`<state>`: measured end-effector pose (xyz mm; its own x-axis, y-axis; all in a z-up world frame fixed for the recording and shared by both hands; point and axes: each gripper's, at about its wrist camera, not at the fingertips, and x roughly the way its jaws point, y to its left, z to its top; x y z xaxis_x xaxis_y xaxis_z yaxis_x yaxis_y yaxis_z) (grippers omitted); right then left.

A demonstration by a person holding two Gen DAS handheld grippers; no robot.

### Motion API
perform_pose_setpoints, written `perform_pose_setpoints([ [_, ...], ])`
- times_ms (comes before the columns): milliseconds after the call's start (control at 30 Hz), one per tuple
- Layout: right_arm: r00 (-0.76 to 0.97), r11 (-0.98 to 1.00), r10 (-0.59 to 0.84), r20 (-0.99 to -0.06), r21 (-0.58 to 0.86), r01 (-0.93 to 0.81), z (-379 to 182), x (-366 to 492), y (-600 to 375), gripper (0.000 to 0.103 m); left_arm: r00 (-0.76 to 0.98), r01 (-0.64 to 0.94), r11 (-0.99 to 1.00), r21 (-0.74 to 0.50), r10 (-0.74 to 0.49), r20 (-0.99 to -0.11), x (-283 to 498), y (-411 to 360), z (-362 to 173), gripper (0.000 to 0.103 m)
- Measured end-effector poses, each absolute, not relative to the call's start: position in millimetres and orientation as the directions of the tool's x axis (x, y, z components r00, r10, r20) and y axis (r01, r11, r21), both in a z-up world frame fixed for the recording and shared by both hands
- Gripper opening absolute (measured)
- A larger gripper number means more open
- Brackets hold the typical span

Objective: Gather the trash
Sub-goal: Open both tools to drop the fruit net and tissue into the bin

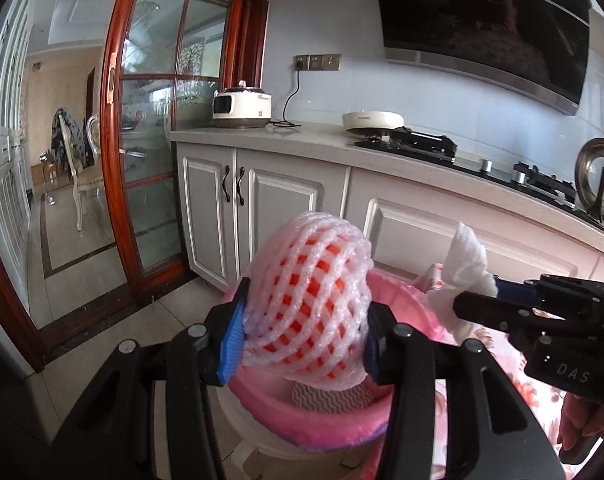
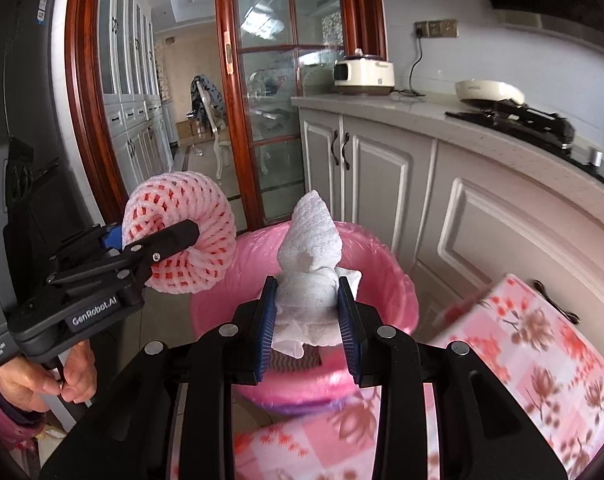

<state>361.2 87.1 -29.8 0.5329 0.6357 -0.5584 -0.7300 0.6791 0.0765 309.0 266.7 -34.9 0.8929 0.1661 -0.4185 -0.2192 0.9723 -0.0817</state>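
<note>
My left gripper (image 1: 303, 332) is shut on a pink foam fruit net (image 1: 309, 300) and holds it above the pink-lined trash bin (image 1: 286, 412). The net also shows in the right wrist view (image 2: 182, 236), with the left gripper (image 2: 158, 244) around it. My right gripper (image 2: 306, 320) is shut on a crumpled white foam wrap (image 2: 307, 264), held over the bin (image 2: 381, 280). In the left wrist view the right gripper (image 1: 477, 300) holds the white wrap (image 1: 463, 264) to the right of the net.
Grey kitchen cabinets (image 1: 286, 208) and a counter with a rice cooker (image 1: 242, 106) and stove (image 1: 413, 142) stand behind the bin. A floral pink cloth (image 2: 521, 340) lies on the right. A wood-framed glass door (image 1: 150, 120) is on the left.
</note>
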Motion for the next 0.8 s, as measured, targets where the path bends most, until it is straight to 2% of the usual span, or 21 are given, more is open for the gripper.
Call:
perform_pose_setpoints([
  [400, 0.481, 0.647, 0.656, -0.582, 0.106, -0.755, -45, 430, 117, 0.033, 0.878, -0.252, 0.958, -0.137, 0.167, -0.449, 350, 290, -50, 0.052],
  [433, 0.486, 0.654, 0.649, -0.585, 0.104, -0.749, -46, 435, 118, 0.037, 0.878, -0.253, 0.958, -0.134, 0.169, -0.449, 351, 290, -51, 0.054],
  [467, 0.492, 0.662, 0.643, -0.587, 0.104, -0.742, -46, 439, 118, 0.045, 0.875, -0.259, 0.958, -0.125, 0.178, -0.450, 352, 291, -53, 0.065],
  [500, 0.496, 0.666, 0.644, -0.582, 0.108, -0.738, -46, 441, 116, 0.065, 0.873, -0.267, 0.956, -0.118, 0.188, -0.450, 352, 291, -54, 0.072],
  [533, 0.509, 0.671, 0.650, -0.564, 0.112, -0.733, -45, 442, 112, 0.076, 0.871, -0.280, 0.953, -0.115, 0.202, -0.448, 351, 292, -56, 0.073],
  [800, 0.542, 0.701, 0.645, -0.539, 0.132, -0.701, -26, 430, 80, 0.076, 0.857, -0.354, 0.930, -0.102, 0.279, -0.433, 327, 297, -52, 0.098],
])
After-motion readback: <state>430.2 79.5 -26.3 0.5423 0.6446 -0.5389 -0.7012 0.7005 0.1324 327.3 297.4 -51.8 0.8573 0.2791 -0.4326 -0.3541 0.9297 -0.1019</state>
